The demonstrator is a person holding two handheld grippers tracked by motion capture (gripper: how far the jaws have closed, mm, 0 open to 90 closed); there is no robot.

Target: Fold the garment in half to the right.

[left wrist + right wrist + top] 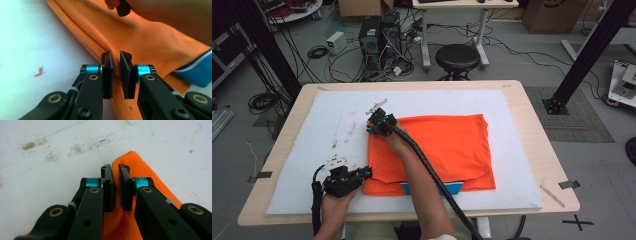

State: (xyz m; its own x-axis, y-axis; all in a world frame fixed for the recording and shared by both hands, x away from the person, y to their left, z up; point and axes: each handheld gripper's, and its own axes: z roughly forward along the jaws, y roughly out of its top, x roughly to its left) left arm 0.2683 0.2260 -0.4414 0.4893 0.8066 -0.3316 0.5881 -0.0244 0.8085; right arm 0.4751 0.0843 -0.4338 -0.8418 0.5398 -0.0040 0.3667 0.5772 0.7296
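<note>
A light wooden table (532, 150) carries a wide white foam board (332, 105), smudged and scuffed in places, and on that board lies a bright orange cloth garment (447, 145), already folded into a broad rectangle near the middle, with a blue-and-white trimmed part (432, 188) peeking from under its near edge. The person leans in from the near side with a forearm across the cloth. The right gripper (373, 123) sits at the far left corner of the garment; in the right gripper view its black jaws are pinched together on a peaked corner of the orange fabric (125, 160), the cloth squeezed up between the pads. The left gripper (368, 173) is at the near left corner, and in the left gripper view its jaws are clamped on the doubled, hemmed edge of the cloth (116, 62). So both left-hand corners look secured, which I take as the grasp stage of another fold. The next move, as I judge it, calls for raising both corners together and carrying them over toward the right edge, keeping the two hands level and the edge taut so the layers underneath do not drag or bunch, then laying the edges in line.
</note>
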